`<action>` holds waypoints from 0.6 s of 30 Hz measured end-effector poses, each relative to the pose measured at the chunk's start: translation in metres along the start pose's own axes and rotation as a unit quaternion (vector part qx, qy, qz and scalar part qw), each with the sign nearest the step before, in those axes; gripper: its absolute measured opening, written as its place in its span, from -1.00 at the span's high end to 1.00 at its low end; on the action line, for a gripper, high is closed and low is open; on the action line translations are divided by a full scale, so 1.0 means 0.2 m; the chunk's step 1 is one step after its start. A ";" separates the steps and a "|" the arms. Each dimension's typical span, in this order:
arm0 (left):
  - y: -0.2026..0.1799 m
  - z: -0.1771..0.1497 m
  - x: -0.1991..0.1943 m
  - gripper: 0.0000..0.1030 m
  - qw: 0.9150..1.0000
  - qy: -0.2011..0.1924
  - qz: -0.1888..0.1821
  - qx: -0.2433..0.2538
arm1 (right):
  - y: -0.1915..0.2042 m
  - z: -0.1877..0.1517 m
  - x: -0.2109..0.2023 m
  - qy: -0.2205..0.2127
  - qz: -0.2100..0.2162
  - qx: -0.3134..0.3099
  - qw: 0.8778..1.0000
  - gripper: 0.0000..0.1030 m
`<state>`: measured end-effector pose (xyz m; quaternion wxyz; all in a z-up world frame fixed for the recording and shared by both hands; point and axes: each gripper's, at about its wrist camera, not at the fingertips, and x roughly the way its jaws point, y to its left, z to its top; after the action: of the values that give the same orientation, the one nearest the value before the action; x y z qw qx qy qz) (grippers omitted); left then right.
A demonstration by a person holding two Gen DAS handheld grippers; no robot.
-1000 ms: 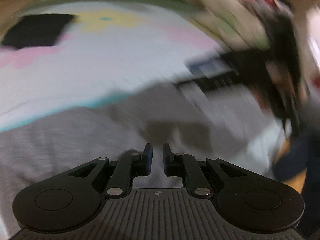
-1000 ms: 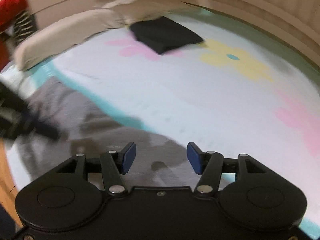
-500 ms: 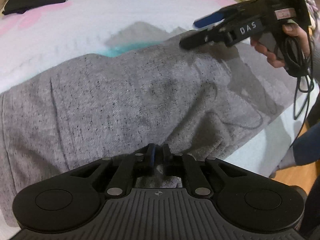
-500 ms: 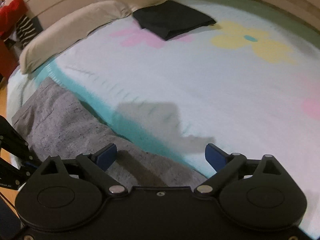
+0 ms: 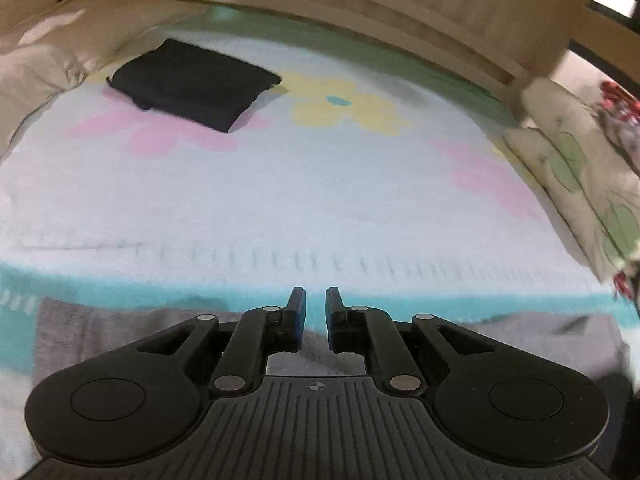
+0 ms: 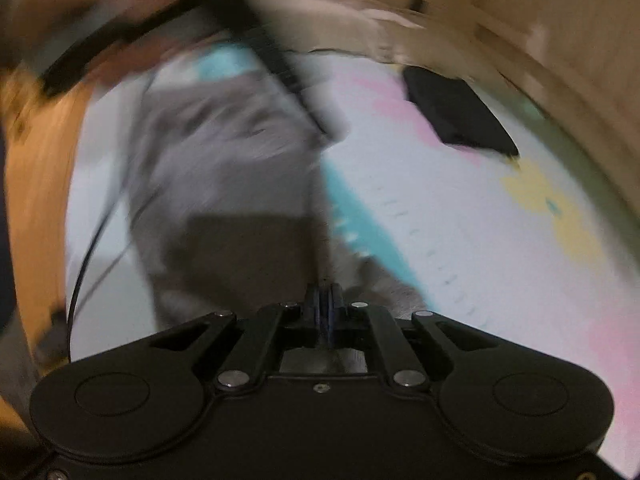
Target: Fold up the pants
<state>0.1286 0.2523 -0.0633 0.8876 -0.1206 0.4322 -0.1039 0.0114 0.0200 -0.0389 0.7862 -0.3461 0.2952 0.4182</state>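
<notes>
Lying on the bed cover (image 5: 320,200), one pair of grey pants (image 5: 120,332) stretches along the near edge, just below the teal stripe (image 5: 120,284). In the right wrist view the same pants (image 6: 224,152) are much blurred and run away from the camera, beside the orange floor (image 6: 36,160).

Two tools are in view. The left hand-held gripper (image 5: 316,308) is above the pants, and its pads stand slightly apart, with the bed cover showing through the narrow gap. The right hand-held gripper (image 6: 325,300) has just been closing and its pads are now pressed together over the edge of the pants. I cannot tell if a thin bit of cloth is caught between them.

Far from the pants lies one folded black garment (image 5: 196,82), well apart from both tools. The cover shows one yellow flower (image 5: 344,106) and two pink flowers (image 5: 160,136). One thin black cable (image 6: 88,248) hangs at the left of the right wrist view.
</notes>
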 end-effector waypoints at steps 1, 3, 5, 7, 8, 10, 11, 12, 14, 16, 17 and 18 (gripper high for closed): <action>-0.04 0.01 0.06 0.80 1.000 0.010 0.004 -0.003 | 0.04 -0.02 0.00 0.006 0.006 -0.012 1.000 0.94; -0.08 0.01 0.15 0.79 0.999 0.042 0.015 0.016 | 0.13 -0.06 0.03 0.023 0.025 -0.025 0.999 0.94; -0.12 -0.03 0.22 0.80 0.995 0.070 0.046 0.047 | 0.20 -0.10 0.06 0.032 0.016 -0.045 0.998 0.94; -0.15 -0.07 0.23 0.80 0.992 0.087 0.053 0.072 | 0.20 -0.11 0.04 0.033 0.017 -0.045 0.998 0.94; -0.15 -0.09 0.23 0.80 0.991 0.094 0.047 0.077 | 0.16 -0.11 0.02 0.028 0.023 -0.026 0.999 0.93; -0.11 -0.11 0.23 0.79 0.989 0.120 0.043 0.074 | 0.00 -0.07 -0.04 0.009 0.036 0.045 0.998 0.81; -0.10 -0.13 0.25 0.79 0.987 0.137 0.040 0.075 | -0.10 -0.05 -0.06 -0.001 0.038 0.086 0.996 0.46; -0.10 -0.16 0.23 0.79 0.986 0.142 0.038 0.079 | -0.18 -0.04 -0.06 -0.010 0.039 0.120 0.992 -0.12; -0.10 -0.17 0.21 0.79 0.984 0.145 0.035 0.093 | -0.39 -0.01 -0.06 -0.029 0.042 0.185 0.981 -0.84; -0.09 -0.18 0.20 0.79 0.983 0.153 0.030 0.097 | -0.52 0.01 -0.02 -0.038 0.046 0.199 0.978 -0.88; -0.12 -0.18 0.20 0.79 0.983 0.154 0.029 0.098 | -0.57 0.03 0.03 -0.027 0.052 0.193 0.979 -0.89; -0.12 -0.18 0.20 0.79 0.983 0.154 0.027 0.097 | -0.60 0.04 0.09 -0.013 0.060 0.185 0.981 -0.89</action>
<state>0.1223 0.2142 -0.1076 0.8203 -0.0045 0.5547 -0.1388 0.1250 -0.0137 -0.0123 0.8138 -0.1709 0.3776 0.4072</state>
